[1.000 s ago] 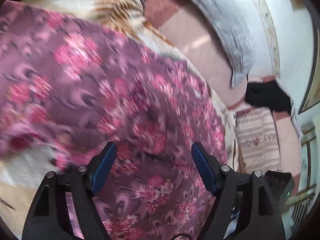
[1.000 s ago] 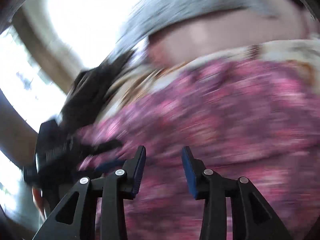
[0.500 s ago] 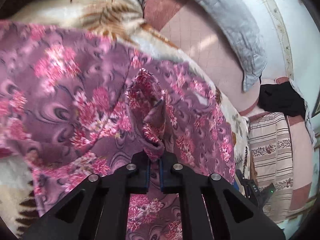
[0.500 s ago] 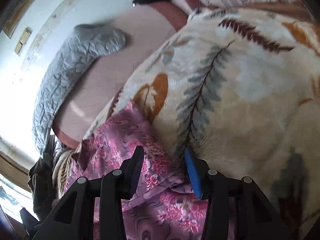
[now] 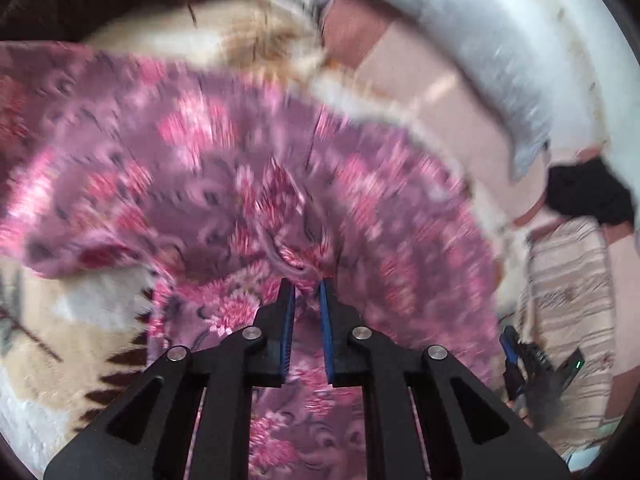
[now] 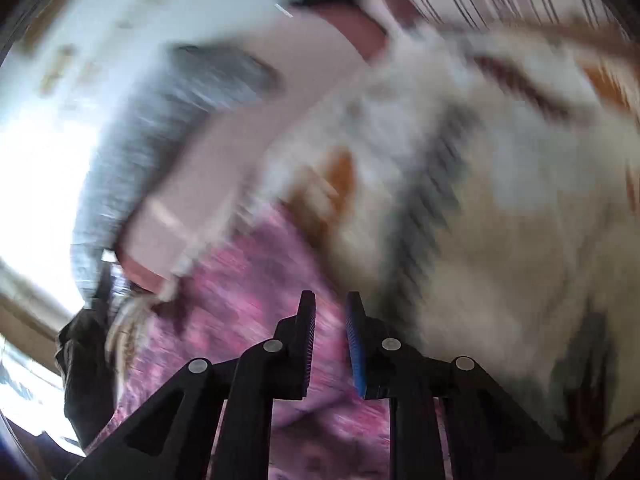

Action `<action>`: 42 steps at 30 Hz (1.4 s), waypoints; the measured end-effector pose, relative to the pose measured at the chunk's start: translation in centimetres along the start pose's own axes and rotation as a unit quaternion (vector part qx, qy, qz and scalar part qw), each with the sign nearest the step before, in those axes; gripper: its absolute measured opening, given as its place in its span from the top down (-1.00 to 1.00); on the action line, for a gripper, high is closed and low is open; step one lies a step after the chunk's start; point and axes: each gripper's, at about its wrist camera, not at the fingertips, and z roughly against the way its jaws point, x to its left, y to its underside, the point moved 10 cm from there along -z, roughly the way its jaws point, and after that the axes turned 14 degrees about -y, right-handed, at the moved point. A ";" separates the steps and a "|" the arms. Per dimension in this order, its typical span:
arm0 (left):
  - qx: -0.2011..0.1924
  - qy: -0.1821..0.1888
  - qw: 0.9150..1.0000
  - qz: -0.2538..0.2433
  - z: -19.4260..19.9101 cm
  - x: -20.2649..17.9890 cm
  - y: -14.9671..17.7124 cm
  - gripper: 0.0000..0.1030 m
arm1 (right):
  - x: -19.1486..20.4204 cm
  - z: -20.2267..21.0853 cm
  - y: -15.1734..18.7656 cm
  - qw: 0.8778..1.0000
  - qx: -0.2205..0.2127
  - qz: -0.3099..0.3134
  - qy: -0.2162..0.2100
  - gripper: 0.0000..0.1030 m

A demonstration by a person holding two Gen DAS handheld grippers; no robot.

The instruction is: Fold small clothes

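A purple garment with pink flowers (image 5: 208, 184) lies spread on a cream blanket with a leaf pattern (image 5: 52, 344). My left gripper (image 5: 307, 286) is shut on a bunched fold of the garment and lifts it. In the right wrist view, the garment's edge (image 6: 248, 292) lies against the blanket (image 6: 500, 240). My right gripper (image 6: 330, 304) has its jaws close together around the garment's edge. The view is blurred and I cannot tell if they pinch the cloth. My right gripper also shows in the left wrist view (image 5: 516, 368) at the lower right.
A pink mattress (image 5: 440, 112) lies beyond the blanket, with a grey quilted pillow (image 5: 480, 52) along the white wall. A black cloth (image 5: 588, 192) and a striped blanket (image 5: 568, 300) are at the right. A bright window (image 6: 36, 184) is at the left.
My left gripper stayed shut on the garment fold and moved with it. My right gripper's jaws narrowed around the garment's edge. Both views are blurred by motion.
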 end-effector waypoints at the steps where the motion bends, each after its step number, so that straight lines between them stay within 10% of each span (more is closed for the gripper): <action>1: -0.016 0.005 1.000 0.001 1.0 -0.2 -0.6 0.83 | 1.1 0.2 -0.2 1.000 -0.006 0.014 -0.009 0.63; 4: -0.025 0.002 1.000 -0.015 0.6 -1.0 -1.0 0.65 | 3.9 -1.2 1.6 0.997 0.024 0.039 -0.056 0.57; 8: 0.031 -0.057 0.996 -0.053 -4.6 -1.4 0.8 0.63 | 2.5 -5.5 6.9 0.989 0.145 0.042 -0.010 0.59; 14: 0.022 -0.028 0.998 -0.054 -2.4 -0.8 0.7 0.66 | 7.8 -4.4 6.2 0.986 0.100 0.111 -0.072 0.58; 23: -0.046 -0.038 0.996 0.068 4.9 14.4 -1.5 0.17 | 19.3 -9.7 19.2 0.936 0.246 0.161 -0.193 0.54; 31: -0.071 -0.032 0.959 0.272 6.2 31.5 -5.6 0.16 | 24.4 -14.0 25.9 0.914 0.281 0.224 -0.188 0.52; 42: -0.071 0.092 0.918 0.379 1.3 34.0 -8.3 -0.07 | 24.0 -13.5 25.3 0.916 0.282 0.189 -0.215 0.51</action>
